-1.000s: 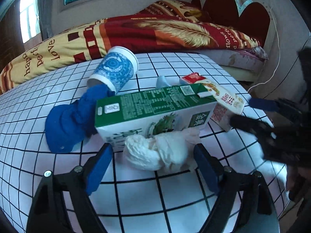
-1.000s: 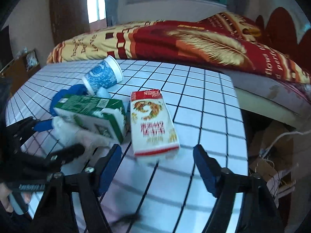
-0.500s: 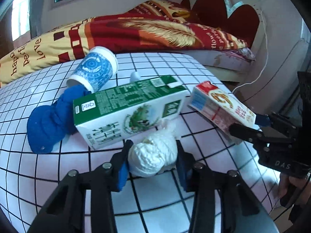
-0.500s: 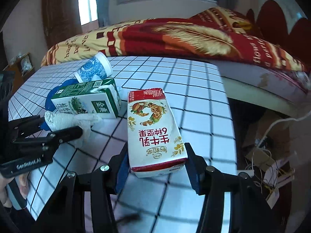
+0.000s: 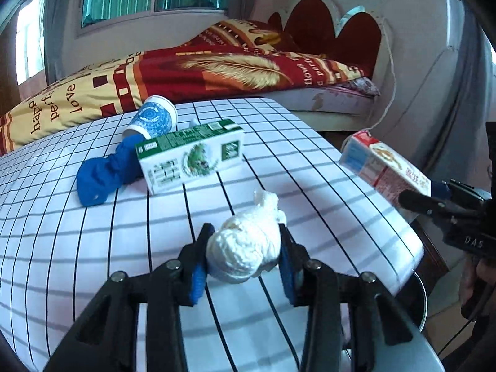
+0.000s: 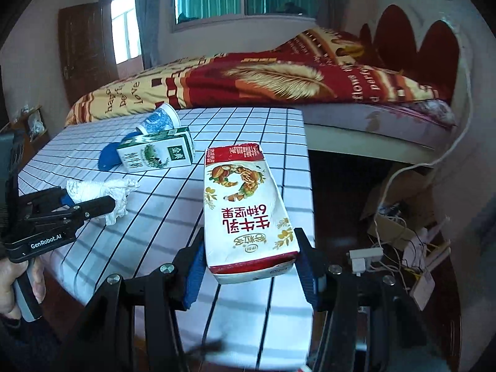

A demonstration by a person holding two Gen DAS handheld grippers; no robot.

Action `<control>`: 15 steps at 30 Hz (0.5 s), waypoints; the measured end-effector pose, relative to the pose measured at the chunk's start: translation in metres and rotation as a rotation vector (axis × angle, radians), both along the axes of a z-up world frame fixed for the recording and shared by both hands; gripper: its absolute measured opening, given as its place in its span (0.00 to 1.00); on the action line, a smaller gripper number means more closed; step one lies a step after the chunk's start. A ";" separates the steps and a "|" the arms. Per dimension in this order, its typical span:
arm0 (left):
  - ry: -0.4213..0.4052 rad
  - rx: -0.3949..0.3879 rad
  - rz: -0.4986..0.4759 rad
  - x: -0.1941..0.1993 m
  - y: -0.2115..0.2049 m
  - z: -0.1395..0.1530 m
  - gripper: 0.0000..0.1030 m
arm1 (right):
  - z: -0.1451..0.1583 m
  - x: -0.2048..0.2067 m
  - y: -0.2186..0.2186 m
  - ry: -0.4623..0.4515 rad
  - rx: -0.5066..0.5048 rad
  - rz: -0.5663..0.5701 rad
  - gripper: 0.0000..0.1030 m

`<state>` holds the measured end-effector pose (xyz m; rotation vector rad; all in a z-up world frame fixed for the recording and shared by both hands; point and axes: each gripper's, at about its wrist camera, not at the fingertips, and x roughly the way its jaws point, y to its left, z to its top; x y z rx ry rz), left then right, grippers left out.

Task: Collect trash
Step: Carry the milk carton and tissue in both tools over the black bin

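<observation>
My left gripper (image 5: 243,263) is shut on a crumpled white tissue (image 5: 245,251) and holds it above the checked table (image 5: 93,248). My right gripper (image 6: 251,269) is shut on a red and white milk carton (image 6: 245,207), lifted over the table's right edge. The carton also shows in the left wrist view (image 5: 384,170), and the tissue in the right wrist view (image 6: 99,190). A green and white carton (image 5: 192,155), a blue cloth (image 5: 105,170) and a blue patterned paper cup (image 5: 152,121) on its side lie on the table.
A bed with a red and yellow quilt (image 5: 186,74) stands behind the table. Cardboard and cables (image 6: 396,235) lie on the floor to the right of the table. A round metal rim (image 5: 421,303) shows below the table's right edge.
Both grippers closed on their items and lifted them back from the pile. The tissue left the green carton's side; the red carton left the table towards the right edge.
</observation>
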<state>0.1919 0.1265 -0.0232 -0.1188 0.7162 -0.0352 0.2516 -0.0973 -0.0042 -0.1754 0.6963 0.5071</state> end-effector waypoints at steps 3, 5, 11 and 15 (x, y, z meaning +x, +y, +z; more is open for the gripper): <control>-0.013 0.005 -0.013 -0.019 -0.008 0.005 0.39 | 0.005 -0.023 -0.015 -0.017 0.008 -0.027 0.53; -0.028 0.015 -0.023 -0.032 -0.015 0.010 0.39 | 0.009 -0.041 -0.026 -0.027 0.012 -0.045 0.53; -0.036 0.020 -0.059 -0.062 -0.036 0.007 0.39 | 0.013 -0.082 -0.054 -0.049 0.004 -0.076 0.53; -0.030 0.014 -0.071 -0.073 -0.049 0.004 0.39 | 0.015 -0.106 -0.076 -0.062 -0.013 -0.101 0.53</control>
